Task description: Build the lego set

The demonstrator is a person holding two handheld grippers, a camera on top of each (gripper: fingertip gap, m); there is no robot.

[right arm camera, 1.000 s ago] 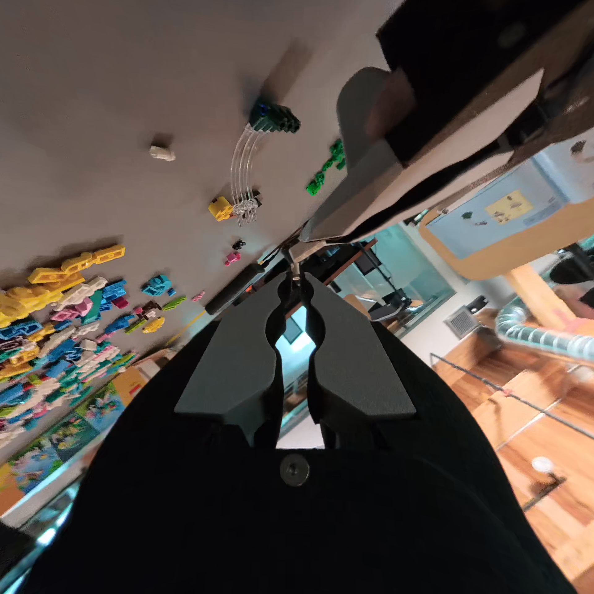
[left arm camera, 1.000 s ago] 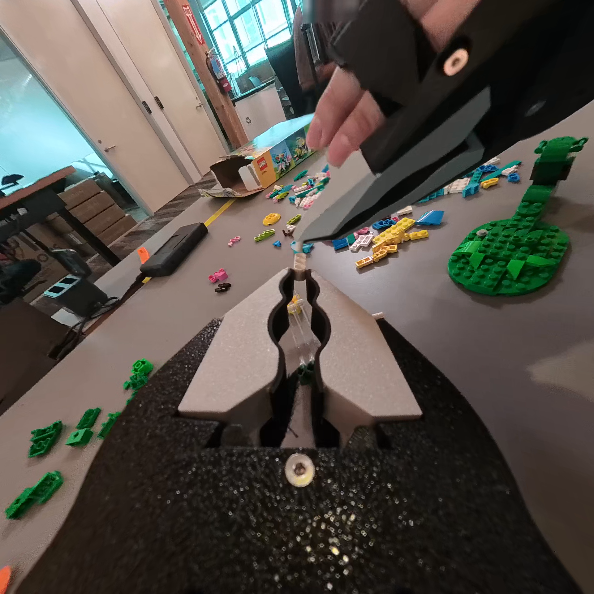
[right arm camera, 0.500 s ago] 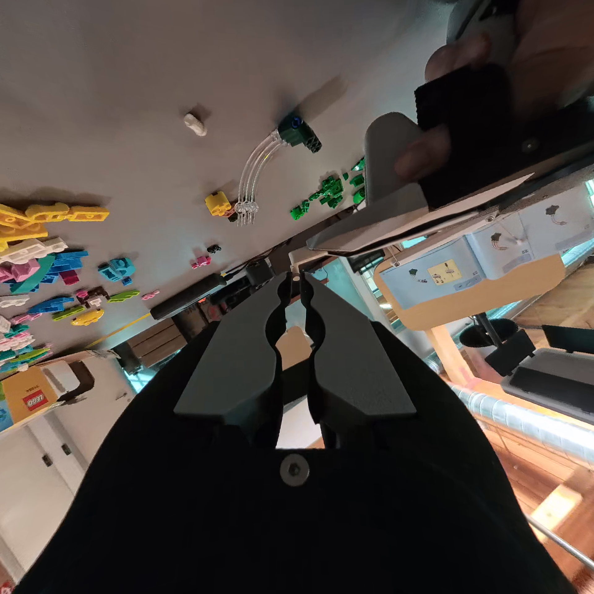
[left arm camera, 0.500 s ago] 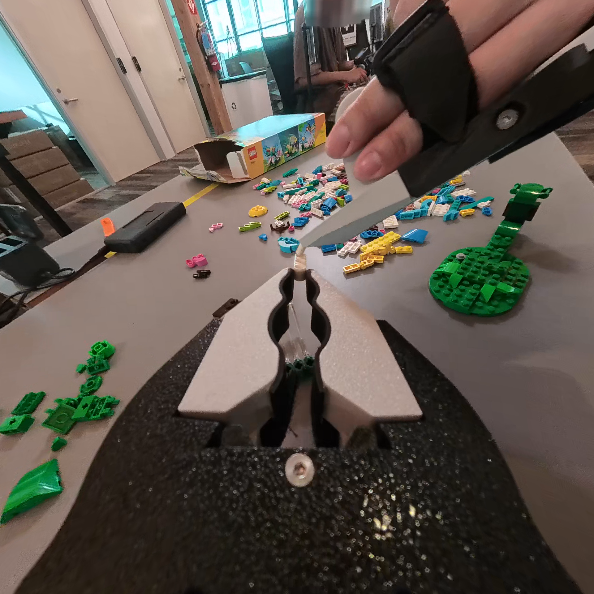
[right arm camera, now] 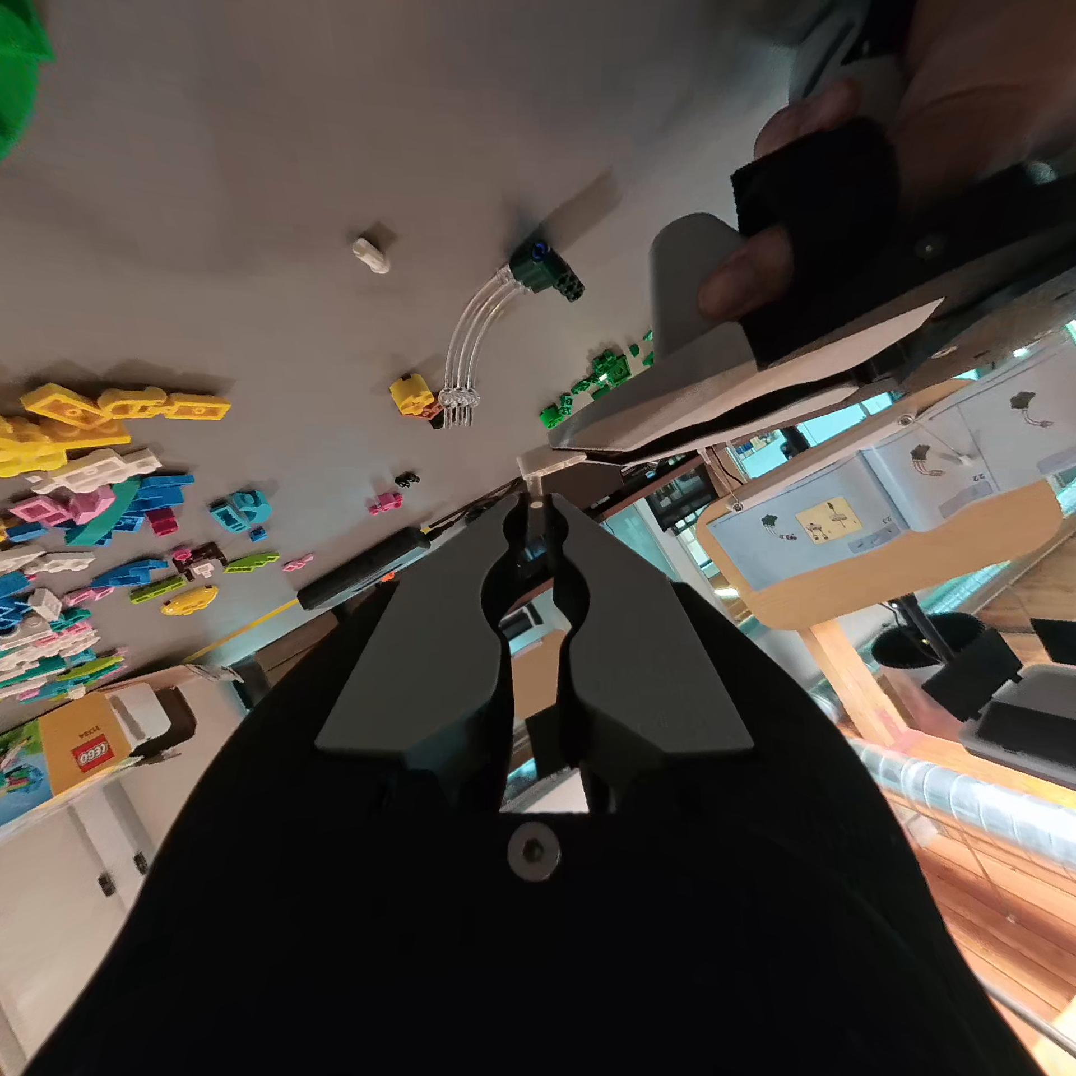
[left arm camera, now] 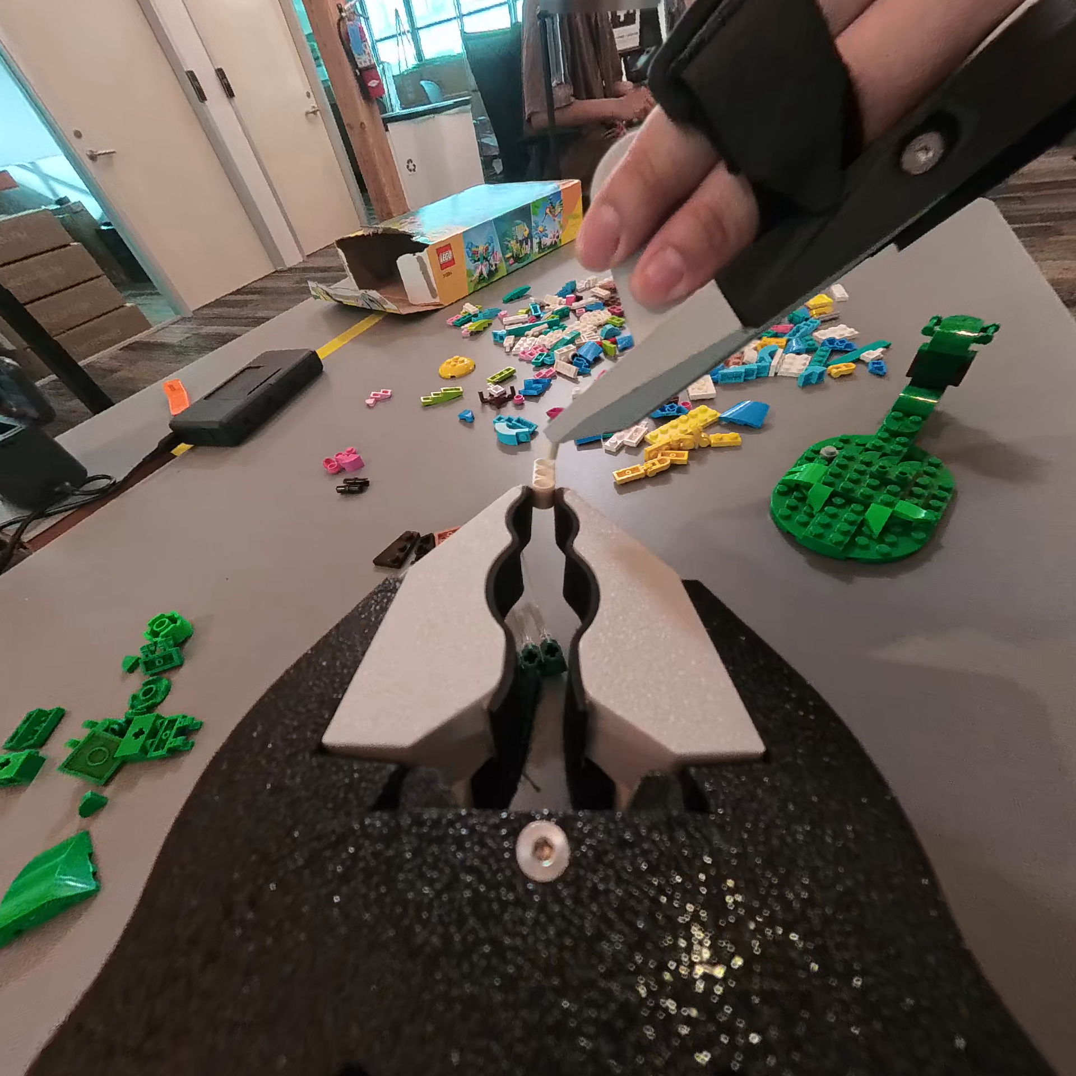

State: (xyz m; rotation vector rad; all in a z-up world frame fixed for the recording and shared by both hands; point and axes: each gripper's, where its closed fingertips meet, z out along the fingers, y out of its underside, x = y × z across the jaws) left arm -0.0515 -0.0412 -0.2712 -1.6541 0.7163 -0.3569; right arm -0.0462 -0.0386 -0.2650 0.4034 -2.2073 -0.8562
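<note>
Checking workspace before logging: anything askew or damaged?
The set's box lies on its side at the table's far edge, its end flap torn open. Loose bricks are scattered, which fits a build. Nothing else stands out.

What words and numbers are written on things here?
I don't read writing out; here is what bears it.
Box: red logo and small number on its orange end.
Fire extinguisher: label, too small to read.
Bin: small mark, too small.
Instruction pages: tiny numbers, blurred.
</note>
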